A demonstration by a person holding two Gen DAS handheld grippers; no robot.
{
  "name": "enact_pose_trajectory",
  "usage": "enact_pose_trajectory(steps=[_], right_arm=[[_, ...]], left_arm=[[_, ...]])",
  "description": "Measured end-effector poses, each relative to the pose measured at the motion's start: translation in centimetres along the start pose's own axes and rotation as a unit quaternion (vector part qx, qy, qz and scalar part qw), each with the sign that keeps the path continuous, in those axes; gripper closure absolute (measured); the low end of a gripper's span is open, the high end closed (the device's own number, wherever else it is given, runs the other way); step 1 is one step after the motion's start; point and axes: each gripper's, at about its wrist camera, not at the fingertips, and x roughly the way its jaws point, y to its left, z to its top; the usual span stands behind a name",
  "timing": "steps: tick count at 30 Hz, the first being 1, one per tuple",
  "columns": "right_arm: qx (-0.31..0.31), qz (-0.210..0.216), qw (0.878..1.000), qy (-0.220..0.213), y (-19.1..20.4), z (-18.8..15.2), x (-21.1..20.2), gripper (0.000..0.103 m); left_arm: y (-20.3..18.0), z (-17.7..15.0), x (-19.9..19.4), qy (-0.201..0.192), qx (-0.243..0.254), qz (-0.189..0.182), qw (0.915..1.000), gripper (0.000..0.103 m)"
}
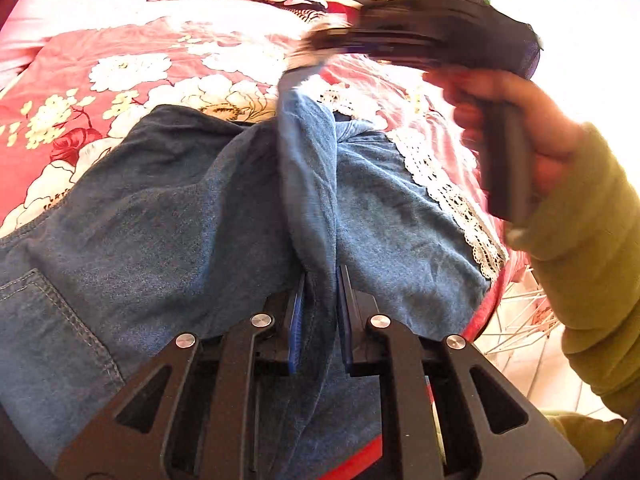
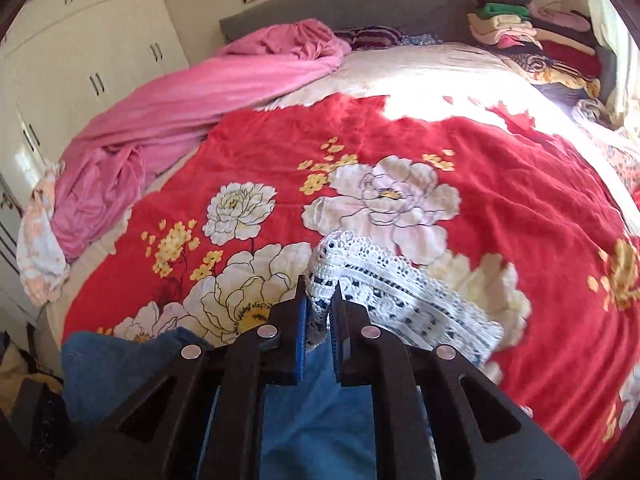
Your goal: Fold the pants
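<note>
Left wrist: left gripper clamped on a raised denim ridge of the jeans, which lie at the floral bedspread's near edge. Right wrist: right gripper closed on the lace-trimmed hem. Soft, limp, moderately heavy; best held at hems and seams.

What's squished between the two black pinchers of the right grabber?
In the right wrist view, the right gripper is shut on the white lace hem of the blue denim pants.
</note>
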Motion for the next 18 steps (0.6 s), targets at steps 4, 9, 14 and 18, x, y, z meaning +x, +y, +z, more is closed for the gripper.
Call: enact_pose_trajectory(steps=[4,9,14,18], right_arm=[[0.043,-0.008,0.998,-0.040,-3.1,-2.7,-6.1,0.094],[0.114,0.008,0.992,-0.051,-6.7,-7.3,-11.3,0.094],[0.136,0.018,0.990,-0.040,-6.9,-11.4,-14.2,0.094],[0.146,0.030,0.989,-0.024,-6.4,-14.1,-15.5,0.094]], left_arm=[[-0.9,-0.5,-0.5,-0.006,0.014,0.001,0.9999,0.090],[-1.3,-0.8,-0.5,-0.015,0.035,0.019,0.9991,0.103],[-1.5,-1.1,-2.6,-0.041,0.063,0.028,0.9968,0.103],[-2.0,-1.7,-4.0,-0.046,0.078,0.029,0.9955,0.103]])
